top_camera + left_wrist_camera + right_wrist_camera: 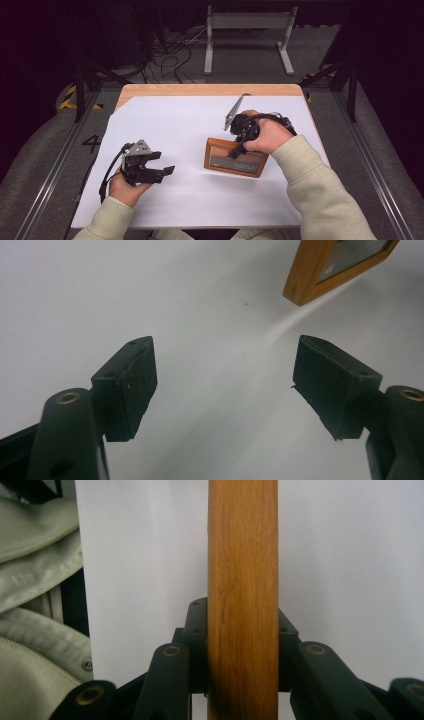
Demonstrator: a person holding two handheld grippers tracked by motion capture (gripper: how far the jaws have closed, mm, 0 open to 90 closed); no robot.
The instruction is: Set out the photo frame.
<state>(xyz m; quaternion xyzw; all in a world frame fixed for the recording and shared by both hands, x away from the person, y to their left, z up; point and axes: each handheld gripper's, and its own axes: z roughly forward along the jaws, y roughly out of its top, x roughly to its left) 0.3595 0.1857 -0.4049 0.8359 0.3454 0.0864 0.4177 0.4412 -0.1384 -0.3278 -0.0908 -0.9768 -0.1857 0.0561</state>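
A wooden picture frame (232,157) with a dark pane sits right of the table's middle, its right side lifted off the white sheet. My right gripper (240,149) is shut on its edge; in the right gripper view the wooden edge (242,580) runs upright between both pads. My left gripper (167,169) rests low at the front left, held in a hand, jaws open and pointing right toward the frame. In the left gripper view the pads (130,385) stand wide apart over bare white sheet, with a corner of the frame (310,275) at the top right.
A white sheet (165,125) covers most of the wooden table (200,90). Beyond the far edge lie cables (170,55) and a grey metal stand (247,30) on the floor. Cream sleeves (320,195) come in from the bottom.
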